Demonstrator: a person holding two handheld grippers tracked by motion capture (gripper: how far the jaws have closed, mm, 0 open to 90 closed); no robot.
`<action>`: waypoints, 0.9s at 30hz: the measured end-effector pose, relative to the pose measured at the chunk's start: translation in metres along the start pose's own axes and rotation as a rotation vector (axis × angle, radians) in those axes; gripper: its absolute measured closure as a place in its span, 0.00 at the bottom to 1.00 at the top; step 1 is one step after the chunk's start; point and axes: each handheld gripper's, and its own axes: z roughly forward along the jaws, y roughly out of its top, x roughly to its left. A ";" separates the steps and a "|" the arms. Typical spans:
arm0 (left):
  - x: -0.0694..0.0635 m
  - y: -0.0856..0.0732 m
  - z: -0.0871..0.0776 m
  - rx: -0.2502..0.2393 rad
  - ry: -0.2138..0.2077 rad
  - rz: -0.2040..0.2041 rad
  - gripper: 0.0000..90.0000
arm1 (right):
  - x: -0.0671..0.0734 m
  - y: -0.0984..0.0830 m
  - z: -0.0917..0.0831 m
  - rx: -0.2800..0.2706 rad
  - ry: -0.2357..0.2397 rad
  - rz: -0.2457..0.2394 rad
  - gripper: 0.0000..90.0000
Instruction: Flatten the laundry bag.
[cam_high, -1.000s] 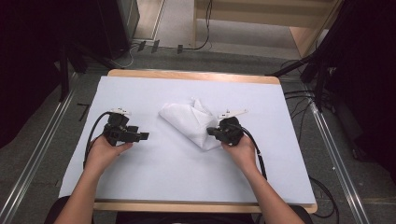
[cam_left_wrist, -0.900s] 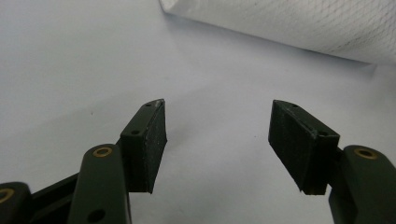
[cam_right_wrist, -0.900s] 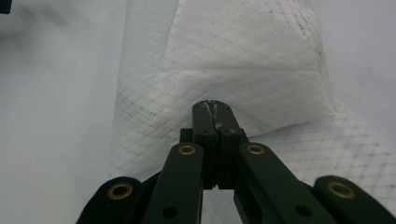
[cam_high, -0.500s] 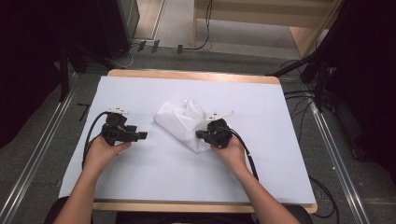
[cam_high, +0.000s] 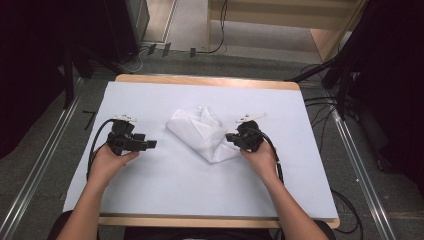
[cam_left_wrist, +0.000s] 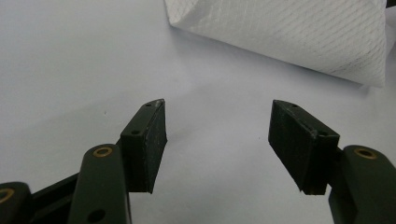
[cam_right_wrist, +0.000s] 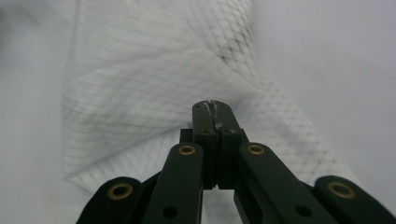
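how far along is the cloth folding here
Partly done, it seems: the white cloth already lies in a folded, layered wedge on the white table cover. In hand: the right gripper has its jaws shut at the cloth's right side, apparently pinching a fold. The left gripper is open, apart from the cloth. Left: probably completing that fold and flattening the loose flaps.

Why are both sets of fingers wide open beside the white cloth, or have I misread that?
Partly misread. The left gripper is open beside the cloth, but the right gripper is shut, its fingers pressed together over the cloth, as the right gripper view shows.
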 end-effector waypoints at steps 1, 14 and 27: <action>0.000 0.000 0.000 -0.005 0.003 -0.001 0.42 | -0.003 -0.001 0.002 0.020 -0.013 -0.014 1.00; 0.003 -0.001 -0.002 -0.015 0.008 -0.004 0.42 | -0.016 0.010 0.034 0.040 0.011 0.025 1.00; 0.011 -0.001 -0.010 -0.037 0.019 -0.021 0.43 | 0.018 0.025 0.028 -0.056 0.103 -0.029 1.00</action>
